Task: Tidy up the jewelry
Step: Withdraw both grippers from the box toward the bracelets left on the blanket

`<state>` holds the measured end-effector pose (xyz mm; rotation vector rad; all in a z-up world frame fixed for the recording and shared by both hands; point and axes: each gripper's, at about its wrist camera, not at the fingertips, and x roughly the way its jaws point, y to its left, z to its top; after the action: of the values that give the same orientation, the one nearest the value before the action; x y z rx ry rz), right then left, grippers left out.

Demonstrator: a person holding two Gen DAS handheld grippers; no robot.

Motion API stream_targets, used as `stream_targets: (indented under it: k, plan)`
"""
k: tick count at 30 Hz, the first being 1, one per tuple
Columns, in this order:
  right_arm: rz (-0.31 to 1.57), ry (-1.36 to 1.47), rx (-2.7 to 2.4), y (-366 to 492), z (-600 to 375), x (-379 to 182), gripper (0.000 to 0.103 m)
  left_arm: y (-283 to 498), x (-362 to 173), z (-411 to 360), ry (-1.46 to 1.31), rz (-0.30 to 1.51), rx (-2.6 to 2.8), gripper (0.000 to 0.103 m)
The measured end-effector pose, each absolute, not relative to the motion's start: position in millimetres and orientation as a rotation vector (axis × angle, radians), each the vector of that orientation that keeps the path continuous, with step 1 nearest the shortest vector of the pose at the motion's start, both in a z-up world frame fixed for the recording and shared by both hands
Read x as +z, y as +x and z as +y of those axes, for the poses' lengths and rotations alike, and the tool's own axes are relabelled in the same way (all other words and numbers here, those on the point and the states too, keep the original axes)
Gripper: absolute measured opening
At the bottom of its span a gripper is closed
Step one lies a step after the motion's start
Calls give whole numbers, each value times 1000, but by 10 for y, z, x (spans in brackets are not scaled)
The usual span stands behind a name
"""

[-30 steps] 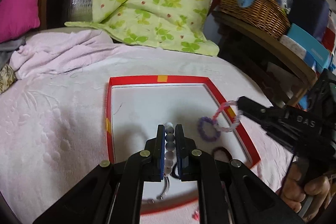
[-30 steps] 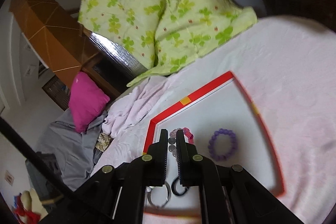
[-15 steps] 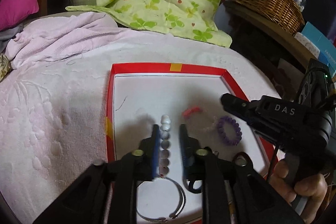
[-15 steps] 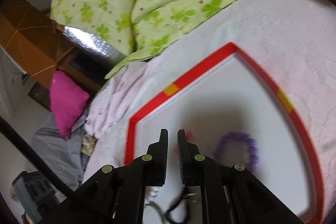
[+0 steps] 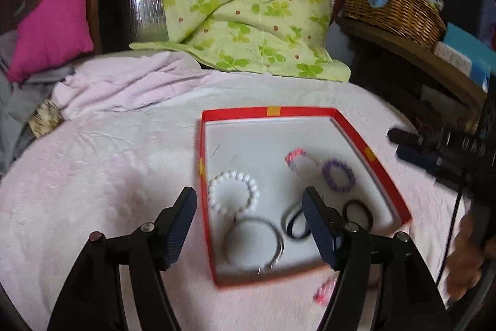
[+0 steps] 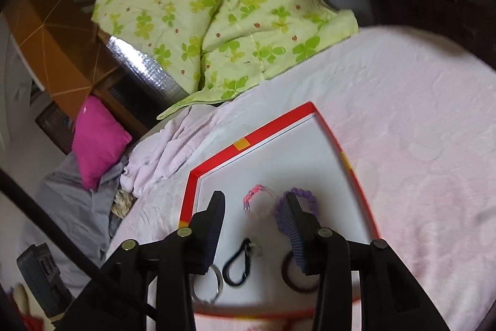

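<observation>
1. Left gripper point(image 5: 249, 202) now stands wide apart and empty; a second ago it pinched the white bead bracelet point(image 5: 233, 195), which now lies released in the red box point(image 5: 353, 135), between the fingertips.
2. Right gripper point(image 6: 254, 207), also spread, has dropped the pink bracelet point(image 6: 259, 197) just ahead, beside the purple bracelet point(image 6: 307, 197).

Blurred pink item point(image 5: 324, 292) beside box point(image 5: 353, 141)

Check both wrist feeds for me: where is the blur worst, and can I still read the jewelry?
Left wrist view: motion smear along the red-rimmed white box near edge and the silver metal bangle; white bead bracelet reads clearly. Right wrist view: purple bead bracelet soft, box's bottom edge streaked, fisheye bending its sides.
</observation>
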<state>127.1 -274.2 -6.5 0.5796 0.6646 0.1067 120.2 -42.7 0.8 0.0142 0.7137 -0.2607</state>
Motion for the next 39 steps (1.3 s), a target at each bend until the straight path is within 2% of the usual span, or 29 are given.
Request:
stream_targets:
  k: [6,14,20,27,39]
  plan:
    - [613,478,119,672,-2774,136,43,731,-15,-338,76,685,-254,79]
    - [661,514,119,-23,-3023,-86,43,193,-233,-353,128,733,-257,84]
    - [774,480,167,40,-2881,-357,42,219,-382,-518,223,771,-292,84]
    - [868,482,153,239,-2768,-524,42,390,-488,-517,138,846,-333,84]
    - [889,483,140,224,-2882,-541,42,424,-602,-732,177,885,-335,84]
